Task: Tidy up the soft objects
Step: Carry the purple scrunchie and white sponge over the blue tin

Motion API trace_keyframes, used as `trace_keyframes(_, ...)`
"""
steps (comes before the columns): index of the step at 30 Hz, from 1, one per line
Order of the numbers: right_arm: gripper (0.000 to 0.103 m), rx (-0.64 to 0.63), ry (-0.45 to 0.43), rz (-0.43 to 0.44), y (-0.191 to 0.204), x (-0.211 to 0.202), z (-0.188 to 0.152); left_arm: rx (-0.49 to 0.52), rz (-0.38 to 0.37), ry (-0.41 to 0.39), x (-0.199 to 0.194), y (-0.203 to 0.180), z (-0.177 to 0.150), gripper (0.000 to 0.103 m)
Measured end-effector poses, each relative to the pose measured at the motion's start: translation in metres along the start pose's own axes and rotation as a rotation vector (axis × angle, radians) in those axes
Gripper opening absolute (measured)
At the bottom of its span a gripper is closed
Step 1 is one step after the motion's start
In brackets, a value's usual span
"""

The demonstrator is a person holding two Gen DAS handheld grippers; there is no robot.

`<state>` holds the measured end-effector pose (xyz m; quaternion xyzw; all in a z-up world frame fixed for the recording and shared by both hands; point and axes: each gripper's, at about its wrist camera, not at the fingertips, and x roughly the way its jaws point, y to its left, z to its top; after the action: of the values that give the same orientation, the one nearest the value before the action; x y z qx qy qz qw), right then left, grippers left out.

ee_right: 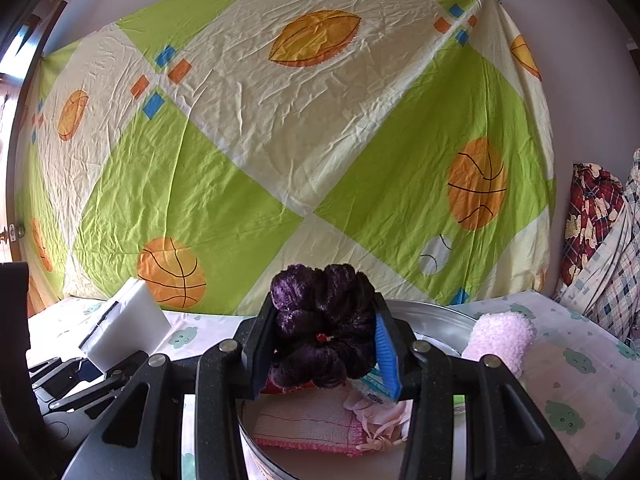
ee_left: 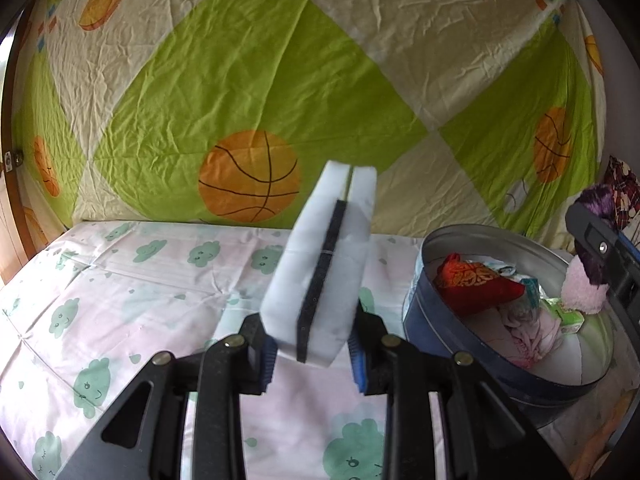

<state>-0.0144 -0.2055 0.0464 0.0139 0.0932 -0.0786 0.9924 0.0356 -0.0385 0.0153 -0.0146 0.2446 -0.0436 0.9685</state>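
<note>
My right gripper [ee_right: 326, 340] is clamped on a fluffy dark purple velvet scrunchie [ee_right: 324, 320], and it hangs directly above the round grey metal tin [ee_left: 440, 236], so of my two hands this is the one already over the target; below the scrunchie I see the tin's contents, a pink-edged woven cloth [ee_right: 308, 428] and pale pink fabric. My left gripper [ee_left: 312, 348] is pinched on the lower end of a white rectangular foam sponge with a dark middle layer [ee_left: 320, 264], whose long axis runs up and away from my fingers, leaning slightly to the right. From the left wrist view the tin sits low on the right, beside the sponge and not under it, on the cloud-printed pale pink bedsheet [ee_left: 120, 280]. A fuzzy light pink sock [ee_right: 504, 336] rests against the tin's far rim. I judge that the scrunchie needs only a release to land inside, while the sponge must travel sideways to the right before its length clears the rim.
</note>
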Motion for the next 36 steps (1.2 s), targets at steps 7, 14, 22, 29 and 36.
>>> trace_keyframes(7, 0.046, -0.015, -0.018, 0.023, 0.002, -0.008, 0.001, 0.001, 0.005, -0.004, -0.002, -0.001, -0.001, 0.028)
trace_keyframes(14, 0.046, -0.042, -0.045, 0.021, 0.006, -0.02, -0.001, 0.002, -0.009, -0.008, -0.008, -0.007, -0.004, 0.028)
trace_keyframes(22, 0.046, -0.052, -0.054, -0.014, -0.01, -0.028, -0.002, -0.002, -0.033, -0.022, -0.019, -0.019, -0.006, 0.028)
trace_keyframes(29, 0.046, -0.047, -0.054, -0.032, -0.026, -0.031, -0.001, -0.003, -0.039, -0.027, -0.022, -0.027, -0.007, 0.028)
trace_keyframes(36, 0.046, -0.039, -0.057, -0.049, -0.039, -0.032, 0.0, 0.004, -0.057, -0.029, -0.024, -0.038, -0.006, 0.028)
